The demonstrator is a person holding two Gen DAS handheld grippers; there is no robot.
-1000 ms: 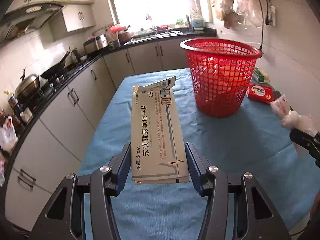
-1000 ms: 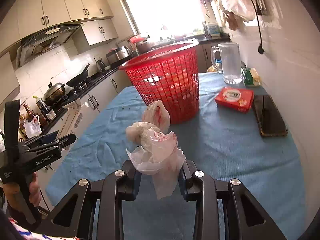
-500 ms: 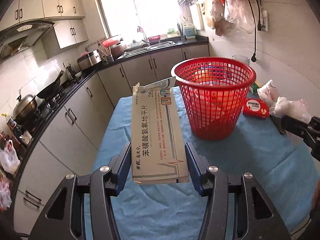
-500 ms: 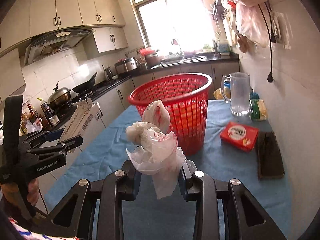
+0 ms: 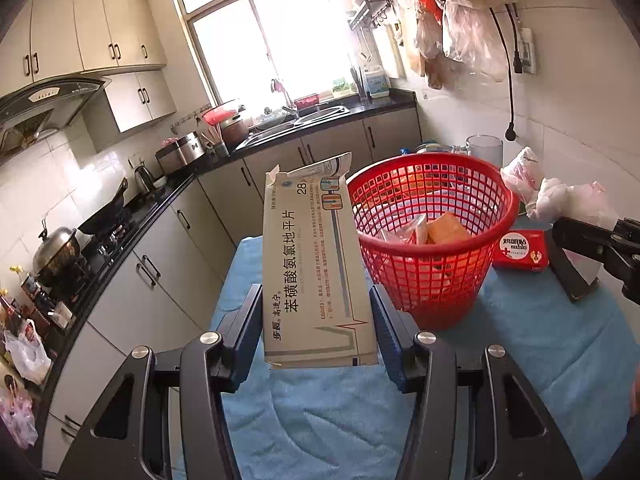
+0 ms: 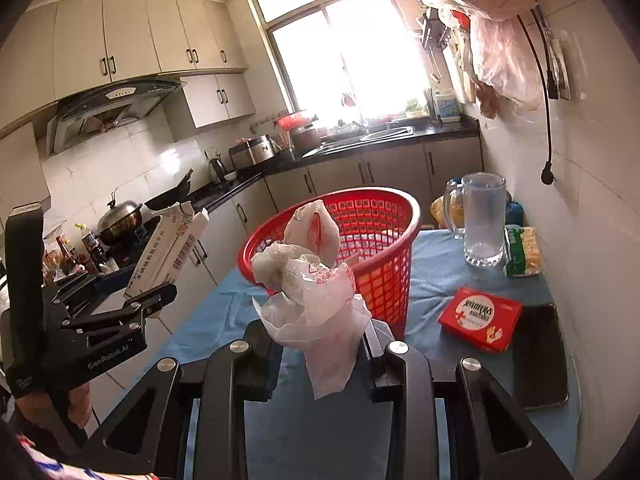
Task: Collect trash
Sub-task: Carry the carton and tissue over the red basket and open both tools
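**Box and bag held above the blue-covered worktop, basket ahead**

At the far left of the right wrist view, the left tongs [image 6: 160, 280] are seen from the side, carried by a hand [image 6: 76, 404] on the grip. An opened medicine box [image 5: 316, 268] is clamped between their blue pads, standing nearly upright with its torn flap at the top. In the left wrist view the box is pressed on both long sides, its upper end overlapping the left rim of the red mesh basket [image 5: 432, 248].

The basket stands on the worktop [image 5: 540, 340], which is covered by a blue cloth. Orange and pale scraps are visible inside it.

Further right, the right tongs [image 6: 320, 344] are closed narrowly on a crumpled white plastic bag [image 6: 312, 280] with red print; the bag bulges above the pads and is held in front of the basket's near rim.

To the right of the basket, a red carton [image 6: 480, 318] lies flat on the cloth, just beside a dark phone [image 6: 540, 352]. Behind them a clear glass mug [image 6: 482, 220] is set near the tiled wall, with a packet of snacks [image 6: 522, 252] beside it.
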